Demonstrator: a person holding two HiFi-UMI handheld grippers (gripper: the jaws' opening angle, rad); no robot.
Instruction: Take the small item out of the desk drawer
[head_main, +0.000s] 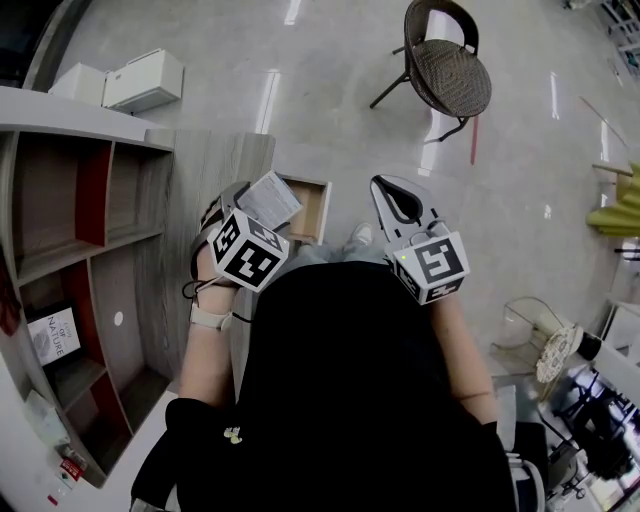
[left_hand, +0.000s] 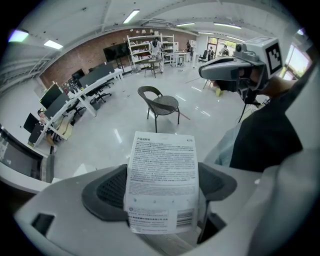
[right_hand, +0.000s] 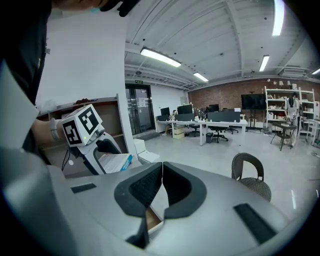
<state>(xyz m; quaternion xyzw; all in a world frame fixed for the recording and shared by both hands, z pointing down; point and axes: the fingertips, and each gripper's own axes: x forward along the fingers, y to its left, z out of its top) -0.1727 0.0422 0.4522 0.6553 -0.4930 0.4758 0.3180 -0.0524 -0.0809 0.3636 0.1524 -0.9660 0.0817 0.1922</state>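
My left gripper (left_hand: 161, 187) is shut on a small flat white packet (left_hand: 162, 182) with fine print and a barcode; it stands upright between the dark pads. In the head view the packet (head_main: 268, 200) is held up above the open wooden drawer (head_main: 308, 208), with the left gripper (head_main: 252, 215) beside the desk. The right gripper (head_main: 398, 203) hovers to the right of the drawer, its jaws pressed together with nothing between them. In the right gripper view the pads (right_hand: 145, 189) meet at a thin seam, and the left gripper (right_hand: 111, 162) with the packet (right_hand: 114, 162) shows at the left.
A wooden shelf unit (head_main: 95, 260) with a book stands at the left. A wicker chair (head_main: 446, 68) sits on the grey floor ahead, white boxes (head_main: 140, 80) at top left. Rows of office desks (right_hand: 205, 125) fill the far room.
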